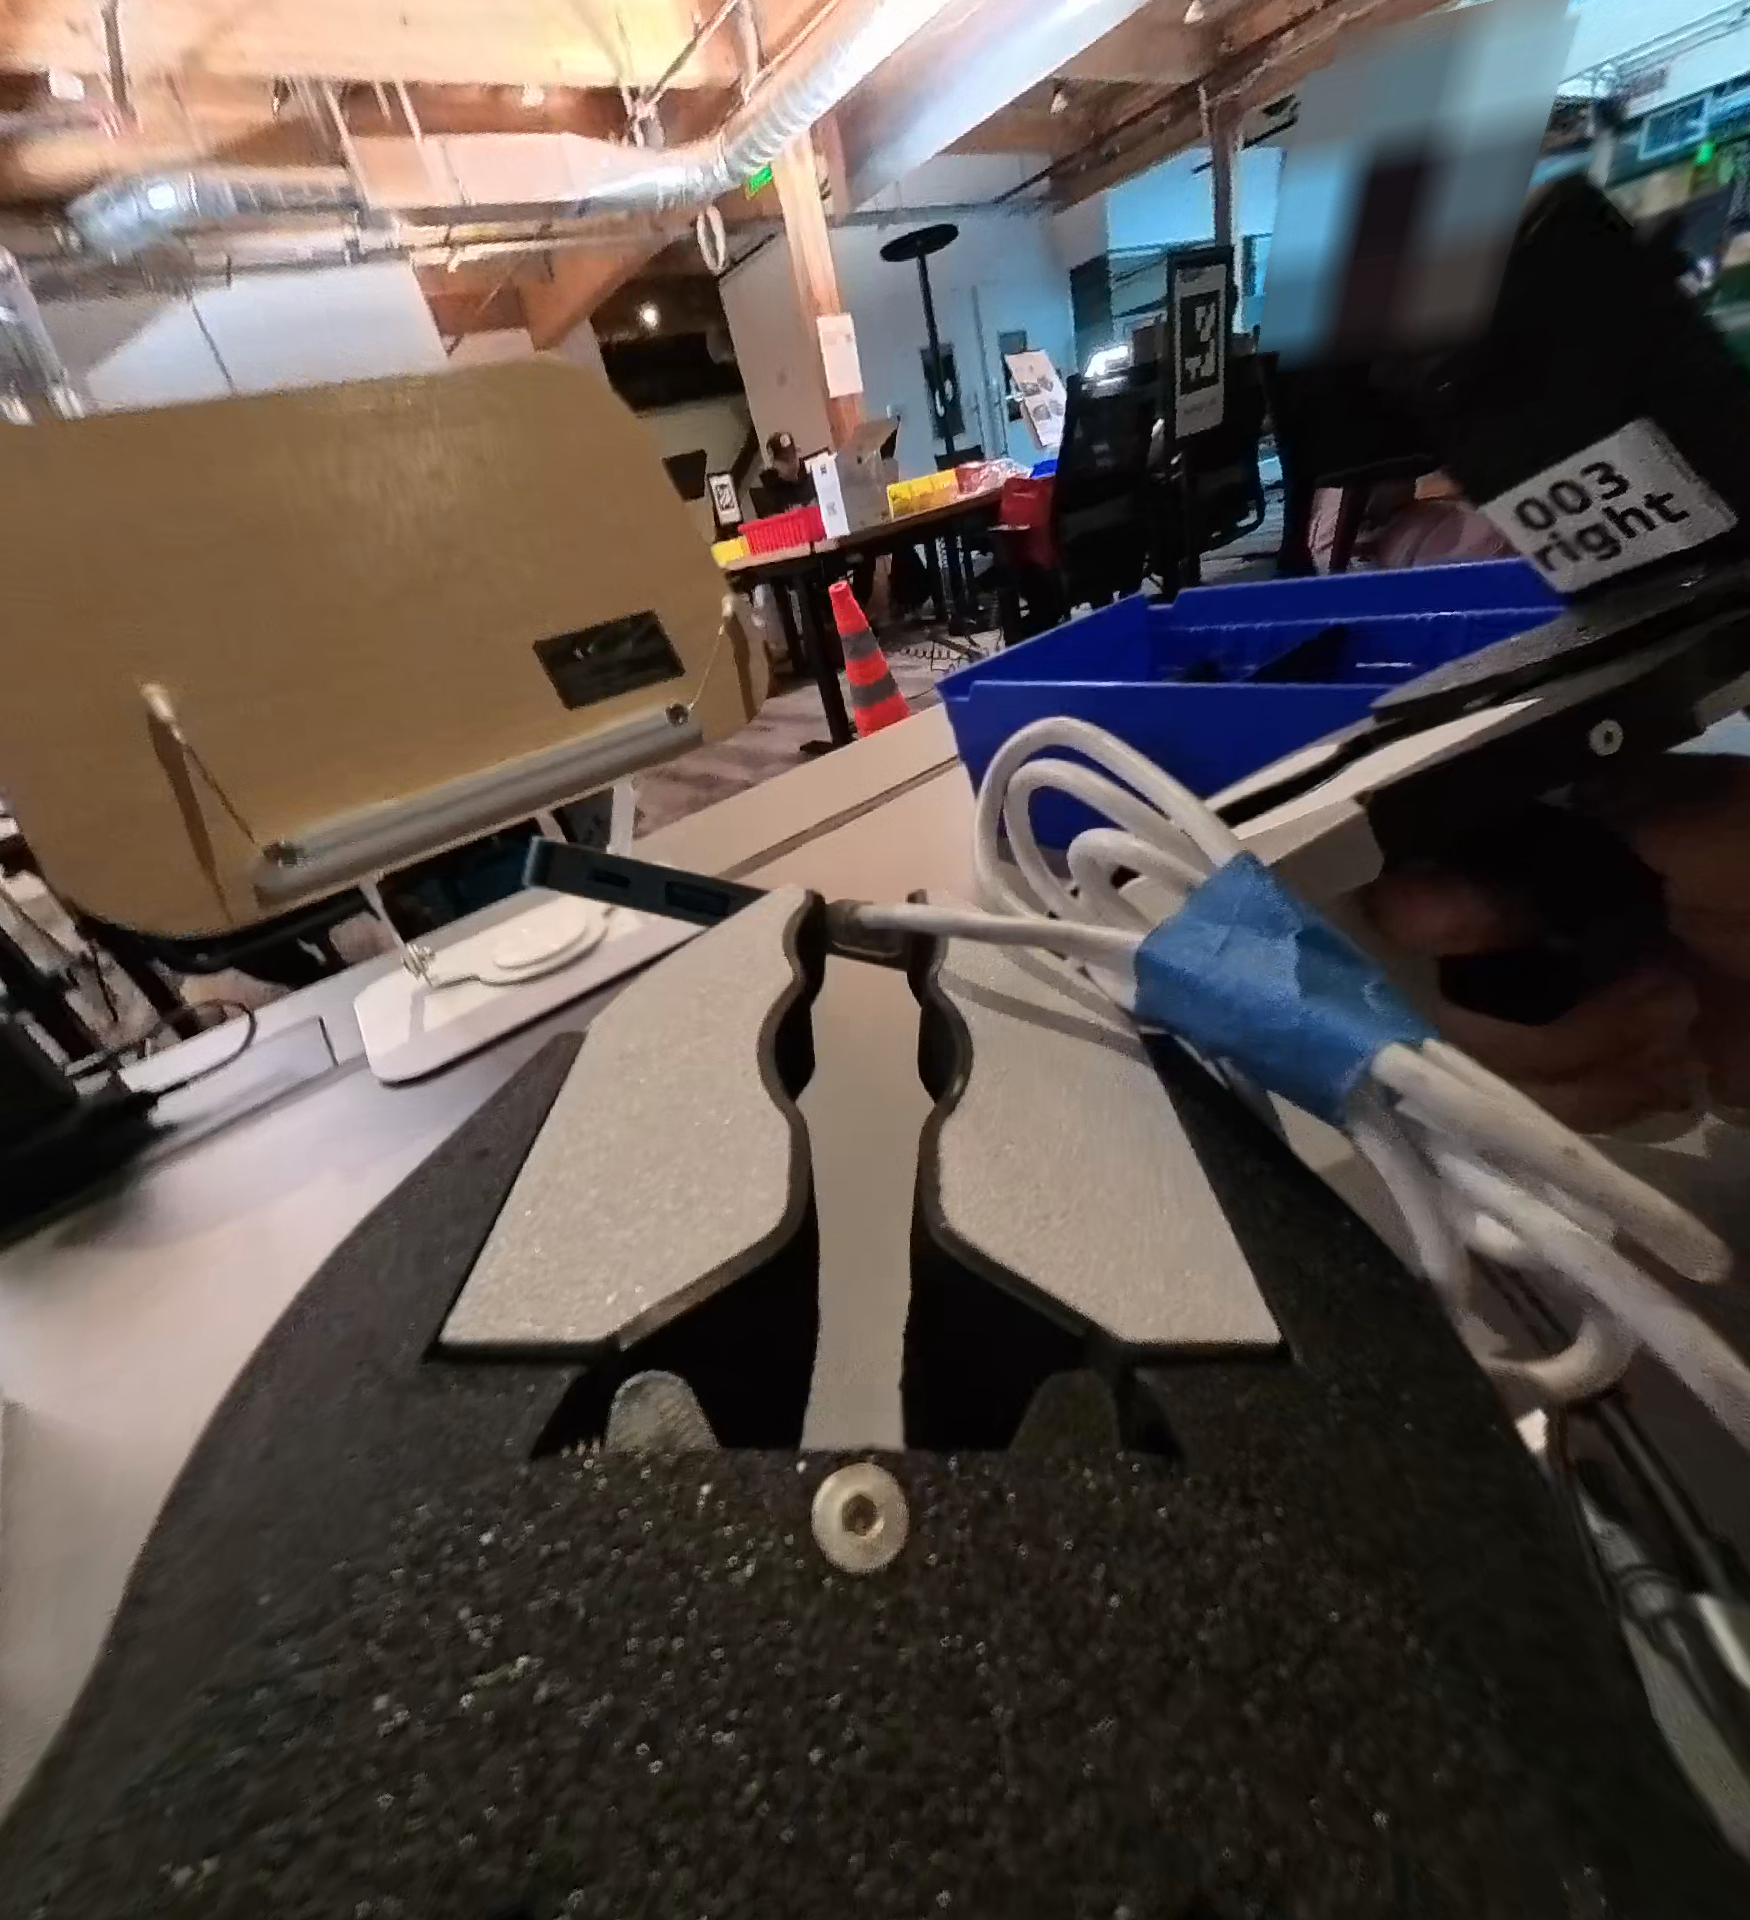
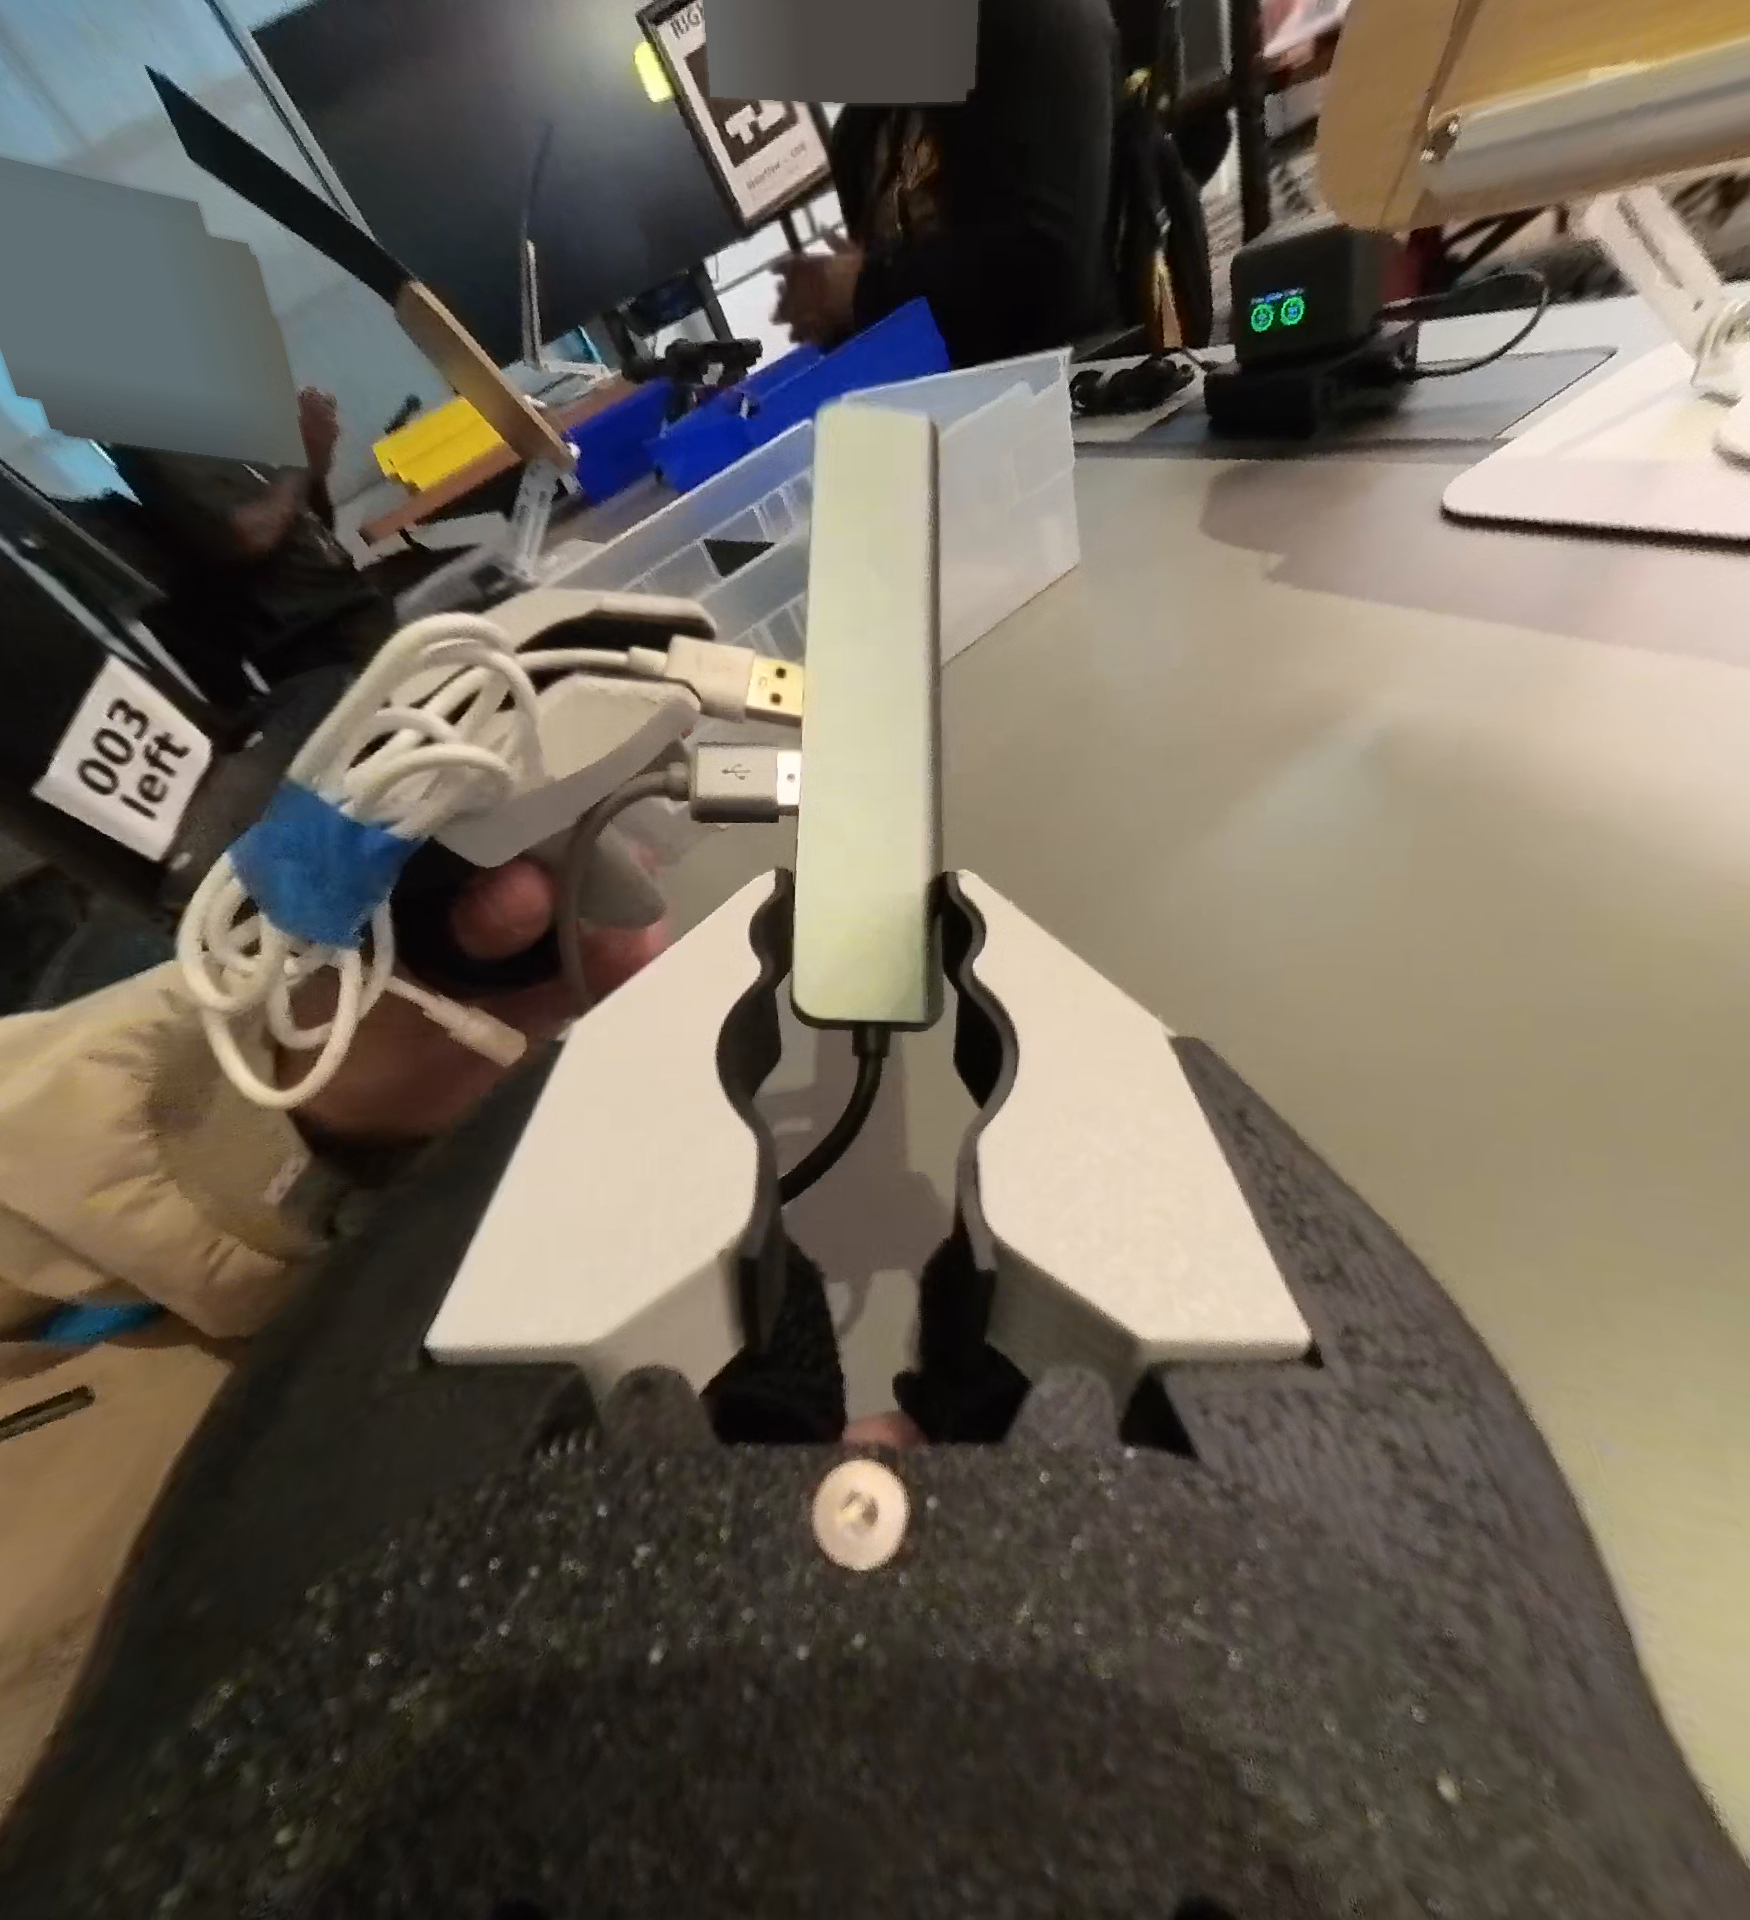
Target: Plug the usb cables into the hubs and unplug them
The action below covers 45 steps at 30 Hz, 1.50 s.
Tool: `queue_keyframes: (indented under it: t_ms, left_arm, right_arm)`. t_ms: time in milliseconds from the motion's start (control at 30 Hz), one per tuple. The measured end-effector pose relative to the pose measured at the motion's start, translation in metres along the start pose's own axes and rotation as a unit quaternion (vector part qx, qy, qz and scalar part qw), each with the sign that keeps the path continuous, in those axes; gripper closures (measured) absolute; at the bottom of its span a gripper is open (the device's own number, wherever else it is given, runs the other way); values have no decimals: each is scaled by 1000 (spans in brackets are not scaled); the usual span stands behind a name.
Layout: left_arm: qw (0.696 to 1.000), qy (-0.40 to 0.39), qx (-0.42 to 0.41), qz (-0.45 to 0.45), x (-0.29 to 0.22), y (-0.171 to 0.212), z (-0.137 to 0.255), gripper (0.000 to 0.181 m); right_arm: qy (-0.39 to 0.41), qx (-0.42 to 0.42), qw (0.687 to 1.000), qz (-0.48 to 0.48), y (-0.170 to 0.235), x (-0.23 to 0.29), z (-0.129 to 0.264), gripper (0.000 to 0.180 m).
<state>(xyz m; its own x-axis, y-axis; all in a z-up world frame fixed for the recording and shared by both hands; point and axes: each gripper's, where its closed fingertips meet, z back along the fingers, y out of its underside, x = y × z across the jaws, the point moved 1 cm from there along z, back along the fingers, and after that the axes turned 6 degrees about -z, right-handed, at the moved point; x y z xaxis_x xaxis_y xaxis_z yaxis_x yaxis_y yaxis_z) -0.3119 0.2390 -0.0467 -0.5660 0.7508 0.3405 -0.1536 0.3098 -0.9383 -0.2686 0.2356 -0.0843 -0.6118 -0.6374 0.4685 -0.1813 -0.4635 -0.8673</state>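
My right gripper [image 2: 866,894] is shut on the lower end of a slim silver USB hub [image 2: 871,675] and holds it upright above the grey table [image 2: 1370,935]. A black lead hangs from the hub's base. A grey USB plug [image 2: 741,784] sits against the hub's left side. My left gripper [image 1: 866,914] is shut on the plug [image 1: 860,927] of a white cable. Its gold tip [image 2: 777,691] is at the hub's left side, just above the grey plug. The rest of the white cable is a bundle bound with blue tape [image 1: 1266,987]. The hub's ports show in the left wrist view [image 1: 642,883].
A blue bin [image 1: 1162,707] stands behind the cable bundle. A clear plastic box [image 2: 996,468] is behind the hub. A wooden board on a white stand [image 1: 310,623] and a black device with green lights [image 2: 1297,301] stand at the table's far side. People are in the background.
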Motion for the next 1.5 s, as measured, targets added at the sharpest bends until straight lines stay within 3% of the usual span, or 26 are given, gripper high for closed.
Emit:
queue_keyframes:
  t_ms: [200, 400, 567, 867, 967, 1100, 1233, 1500]
  left_arm:
    - [997, 35, -1, -65, -18, -5, -2, 166]
    - [996, 59, 0, -72, -21, 0, -1, 166]
    - [994, 84, 2, -65, -21, 6, 5, 166]
    - [984, 145, -30, -99, -24, -1, 22, 166]
    - [982, 163, -6, -100, -34, 1, 17, 165]
    - [986, 133, 48, -85, -28, 8, 8, 165]
    - [988, 122, 72, -64, -23, 13, 5, 164]
    - [993, 100, 54, -31, -19, 8, 5, 165]
  right_arm:
    - [-58, 17, 995, -81, 10, -1, -6, 150]
    - [-83, 37, 995, -40, 22, 0, -18, 149]
    - [-117, 66, 989, -66, 32, 5, -27, 149]
    - [-26, 50, 995, 76, 22, 15, -15, 150]
    - [-19, 78, 995, 65, 34, 12, -18, 150]
    - [-44, 69, 996, -46, 35, 6, -21, 150]
    - [-38, 53, 994, -91, 32, 1, -22, 150]
    - [-2, 34, 999, -38, 29, -2, -23, 150]
